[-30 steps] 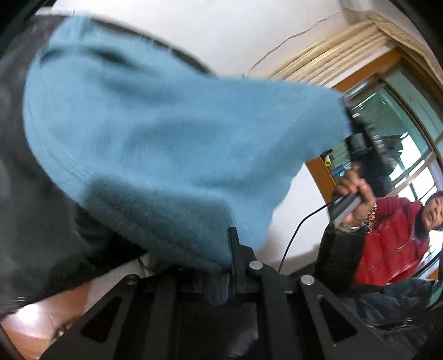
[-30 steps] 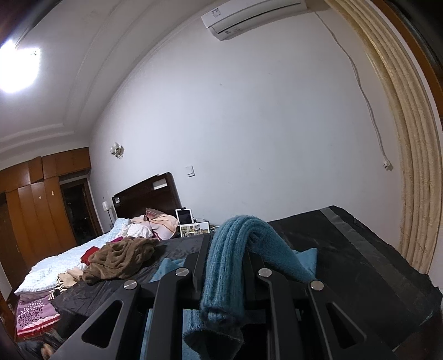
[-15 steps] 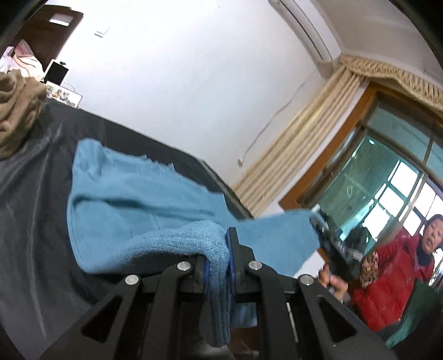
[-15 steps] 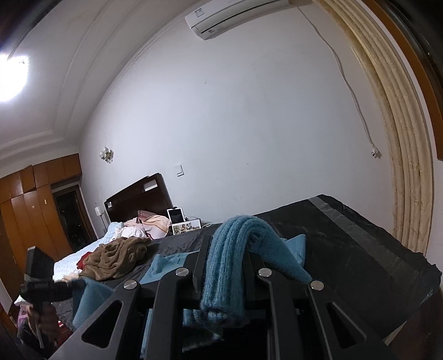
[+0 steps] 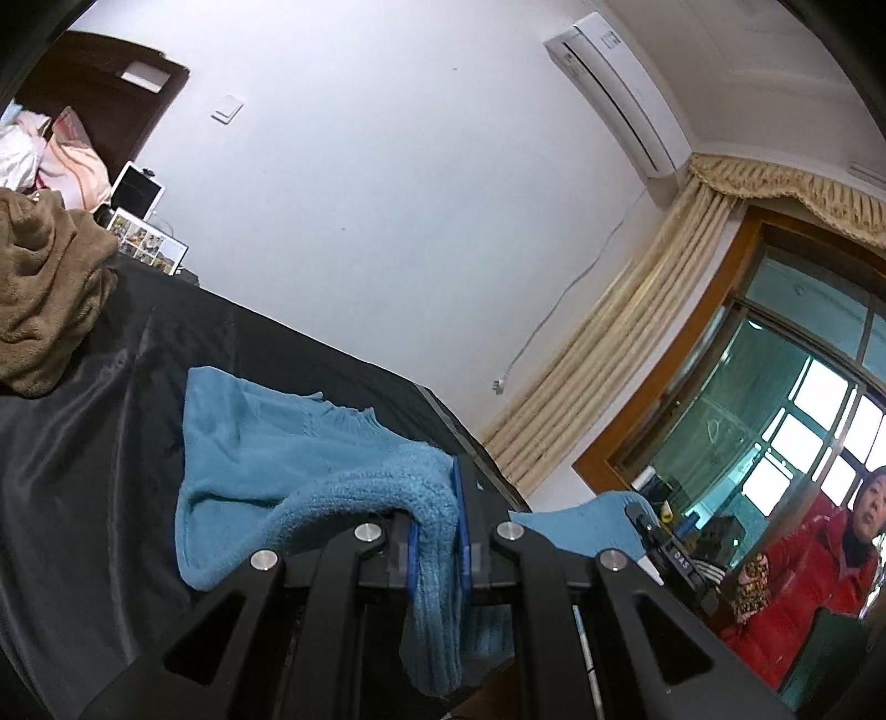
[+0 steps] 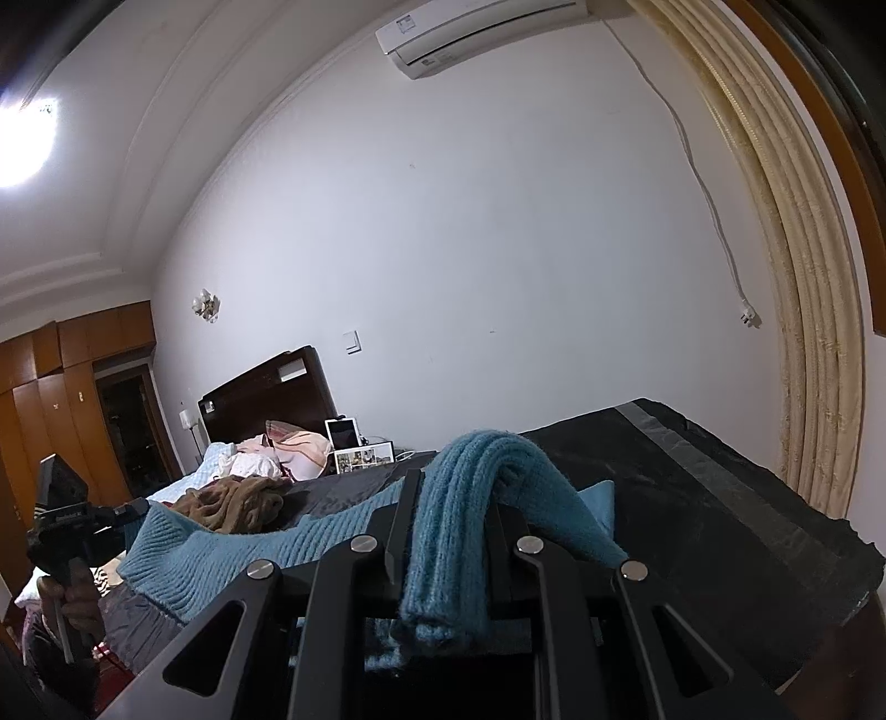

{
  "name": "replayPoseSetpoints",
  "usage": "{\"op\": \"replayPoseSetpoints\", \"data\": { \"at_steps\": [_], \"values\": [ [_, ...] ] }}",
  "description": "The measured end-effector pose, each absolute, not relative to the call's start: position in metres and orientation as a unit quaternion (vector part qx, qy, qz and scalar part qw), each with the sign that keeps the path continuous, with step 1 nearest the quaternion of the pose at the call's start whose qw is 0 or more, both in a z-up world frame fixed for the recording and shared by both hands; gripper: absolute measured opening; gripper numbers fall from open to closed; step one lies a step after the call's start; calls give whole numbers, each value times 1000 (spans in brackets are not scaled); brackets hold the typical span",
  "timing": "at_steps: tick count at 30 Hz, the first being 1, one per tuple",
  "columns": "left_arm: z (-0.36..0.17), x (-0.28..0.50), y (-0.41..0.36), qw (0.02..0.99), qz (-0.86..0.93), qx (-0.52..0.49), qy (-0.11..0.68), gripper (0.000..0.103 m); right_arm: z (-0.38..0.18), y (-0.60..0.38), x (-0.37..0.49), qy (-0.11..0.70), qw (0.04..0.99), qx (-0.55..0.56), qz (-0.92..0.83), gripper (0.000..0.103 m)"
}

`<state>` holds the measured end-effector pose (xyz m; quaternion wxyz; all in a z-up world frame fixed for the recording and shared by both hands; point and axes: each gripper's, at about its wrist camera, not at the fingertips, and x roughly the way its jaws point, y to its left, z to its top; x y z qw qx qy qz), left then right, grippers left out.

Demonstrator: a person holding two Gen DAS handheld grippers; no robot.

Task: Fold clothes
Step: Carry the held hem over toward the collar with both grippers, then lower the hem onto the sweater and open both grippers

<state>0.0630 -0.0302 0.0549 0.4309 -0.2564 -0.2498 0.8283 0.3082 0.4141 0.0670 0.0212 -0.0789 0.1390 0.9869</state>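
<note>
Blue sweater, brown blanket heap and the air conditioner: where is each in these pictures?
blue sweater (image 5: 266,443), left wrist view, on its flat knit body.
brown blanket heap (image 5: 44,293), left wrist view, on its crumpled middle.
air conditioner (image 6: 476,27), right wrist view, on its white front panel.

L hand-held gripper (image 5: 434,545) clamped, R hand-held gripper (image 6: 451,531) clamped, both near level
</note>
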Motion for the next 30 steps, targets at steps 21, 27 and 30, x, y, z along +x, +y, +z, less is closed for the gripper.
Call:
{"op": "replayPoseSetpoints", "data": {
  "at_steps": [21, 27, 30],
  "values": [
    [34, -68, 3, 349, 827, -343, -278, 11, 64, 452, 151, 174, 74, -160, 969, 17],
    [3, -115, 29, 310, 827, -391, -257, 11, 27, 471, 81, 185, 96, -231, 950, 18],
    [-16, -137, 40, 285, 829, -416, -242, 12, 8, 480, 58, 203, 102, -262, 938, 18]
  ]
}}
